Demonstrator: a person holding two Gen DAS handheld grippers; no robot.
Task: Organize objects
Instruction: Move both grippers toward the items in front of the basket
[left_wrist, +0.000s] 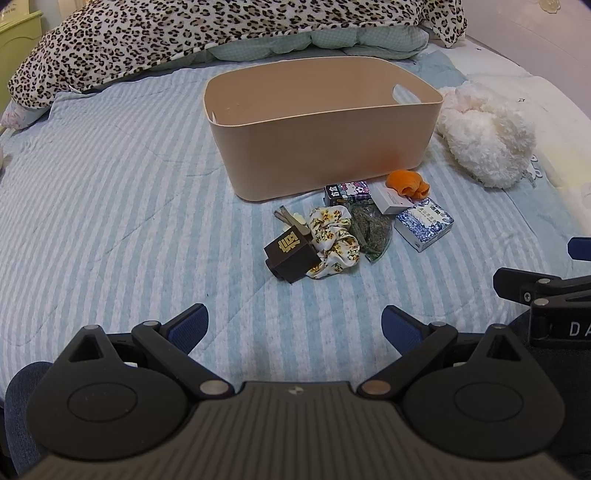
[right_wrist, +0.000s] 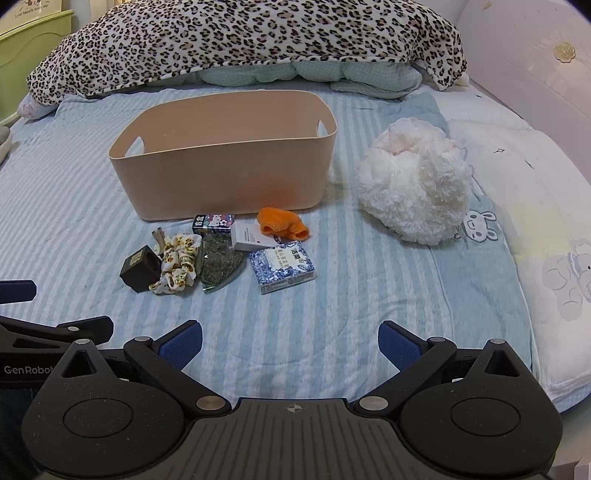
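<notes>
- A bed (left_wrist: 110, 192) covered with a blue and white striped quilt is seen in both views, with a leopard-print blanket (right_wrist: 240, 40) heaped along its far edge.
- The left gripper (left_wrist: 294, 328) is held low over the quilt with its blue-padded fingers spread wide and nothing between them.
- The right gripper (right_wrist: 290, 341) is held the same way just to the right of the left one, its jaws likewise parted and empty.
- Ahead of both grippers a small cluster of objects is laid on the quilt, apart from either gripper.
- Nearest the left gripper a dark brown block (left_wrist: 291, 254) with a gold character is set, touching a floral scrunchie (left_wrist: 334, 240) on its right.
- Just right of the scrunchie a clear packet of dried green herbs (left_wrist: 371, 230) is found.
- Further right, more directly ahead of the right gripper, a blue and white patterned box (right_wrist: 282, 266) is placed.
- Behind these a small white box (right_wrist: 251, 238), a cartoon-printed box (right_wrist: 213, 223) and an orange cloth item (right_wrist: 282, 225) are lined up.
- Beyond the cluster a beige plastic bin (right_wrist: 221, 173) with handle cut-outs is stood upright; the cartoon-printed box is just in front of its near wall.
- Far right of the bin, a fluffy white plush (right_wrist: 417, 188) is lying on the quilt.
</notes>
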